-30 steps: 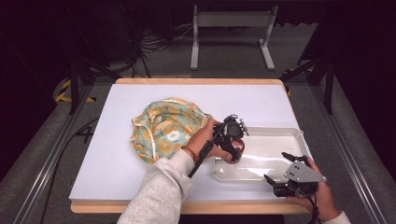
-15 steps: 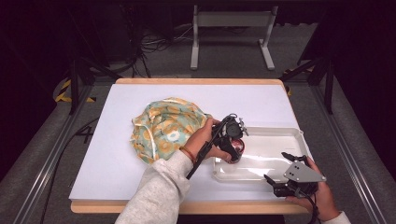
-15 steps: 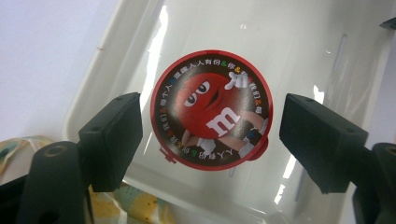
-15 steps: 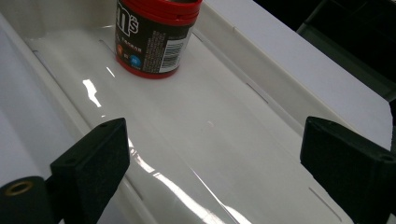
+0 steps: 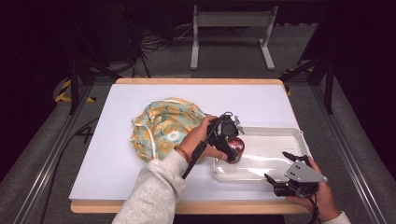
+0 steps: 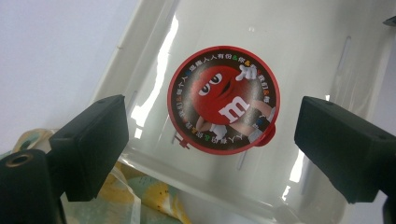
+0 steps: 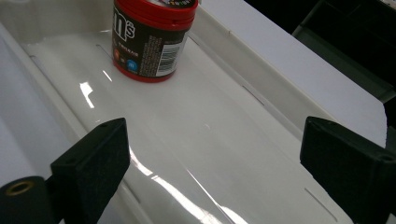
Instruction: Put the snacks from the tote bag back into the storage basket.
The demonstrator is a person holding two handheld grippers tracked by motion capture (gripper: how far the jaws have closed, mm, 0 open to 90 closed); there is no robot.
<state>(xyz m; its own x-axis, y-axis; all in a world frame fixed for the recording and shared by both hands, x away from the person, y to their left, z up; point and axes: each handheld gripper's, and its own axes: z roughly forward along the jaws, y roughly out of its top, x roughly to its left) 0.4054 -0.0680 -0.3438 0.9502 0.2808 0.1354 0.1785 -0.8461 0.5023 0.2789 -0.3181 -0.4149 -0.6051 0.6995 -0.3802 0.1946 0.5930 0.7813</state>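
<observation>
A small jar with a red lid and dark M&M's label (image 5: 236, 149) stands upright at the left end of a clear plastic tray (image 5: 280, 131). My left gripper (image 5: 232, 148) hovers right above it and looks down on the lid (image 6: 223, 99). Its jaws are open, one on each side of the lid and apart from it. My right gripper (image 5: 276, 165) is open at the tray's front right corner, with nothing between its jaws. From there the jar (image 7: 152, 37) stands farther along the tray floor (image 7: 196, 140).
A floral cloth bag (image 5: 163, 128) lies crumpled on the white board (image 5: 112, 154), touching the tray's left wall (image 6: 140, 70). A wooden edge runs round the board. Dark floor with cables and a metal stand lies beyond the table.
</observation>
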